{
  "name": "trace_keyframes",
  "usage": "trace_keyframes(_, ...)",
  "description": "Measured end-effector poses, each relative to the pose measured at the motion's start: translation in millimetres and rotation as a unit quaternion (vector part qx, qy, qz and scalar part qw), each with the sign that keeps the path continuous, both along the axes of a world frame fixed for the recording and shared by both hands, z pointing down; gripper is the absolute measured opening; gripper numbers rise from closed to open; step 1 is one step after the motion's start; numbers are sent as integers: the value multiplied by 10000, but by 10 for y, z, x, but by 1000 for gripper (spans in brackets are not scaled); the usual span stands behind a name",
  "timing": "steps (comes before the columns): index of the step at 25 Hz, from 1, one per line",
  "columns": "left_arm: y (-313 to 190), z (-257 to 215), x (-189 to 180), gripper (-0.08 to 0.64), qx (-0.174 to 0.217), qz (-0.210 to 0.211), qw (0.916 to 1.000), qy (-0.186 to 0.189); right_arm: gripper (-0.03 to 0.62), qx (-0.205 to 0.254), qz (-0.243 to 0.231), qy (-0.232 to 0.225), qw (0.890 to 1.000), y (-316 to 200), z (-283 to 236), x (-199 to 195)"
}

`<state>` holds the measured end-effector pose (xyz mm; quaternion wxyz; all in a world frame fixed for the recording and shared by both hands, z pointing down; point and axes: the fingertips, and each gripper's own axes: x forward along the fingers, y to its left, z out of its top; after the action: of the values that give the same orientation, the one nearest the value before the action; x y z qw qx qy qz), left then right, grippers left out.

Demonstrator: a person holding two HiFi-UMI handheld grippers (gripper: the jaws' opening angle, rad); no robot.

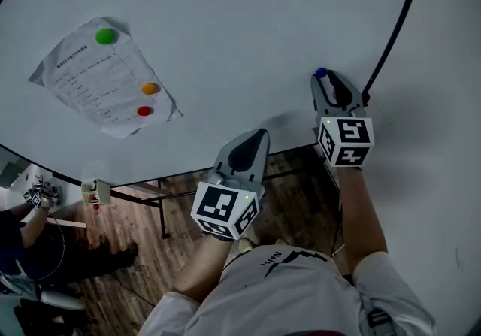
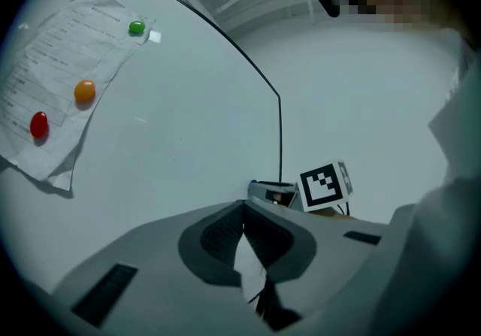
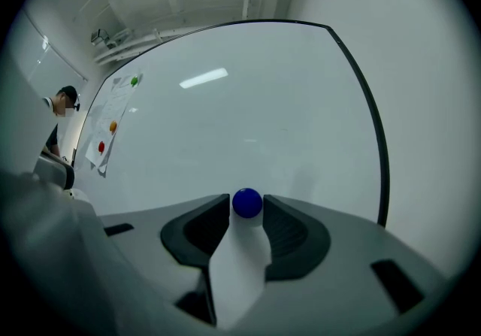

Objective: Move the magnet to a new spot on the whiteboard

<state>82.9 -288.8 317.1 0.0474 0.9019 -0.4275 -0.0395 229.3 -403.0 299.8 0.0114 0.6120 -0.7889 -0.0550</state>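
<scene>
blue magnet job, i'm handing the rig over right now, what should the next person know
Left gripper: jaws shut, empty, near the whiteboard's lower edge.
Right gripper: jaws open on either side of the blue magnet, apparently not pressing it.
Blue magnet: on the whiteboard near its right edge, far from the paper sheet.
Done: unclear whether this is its old spot or the new one.
Left: if old, grip it and move it to bare board; if new, back off.
</scene>
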Motion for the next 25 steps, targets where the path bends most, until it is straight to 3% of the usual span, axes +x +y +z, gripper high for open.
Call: trace_keyframes(25,32,24,-64,11,-29,-122,9999,10,129,18,15,-93,10000,45,-36,10)
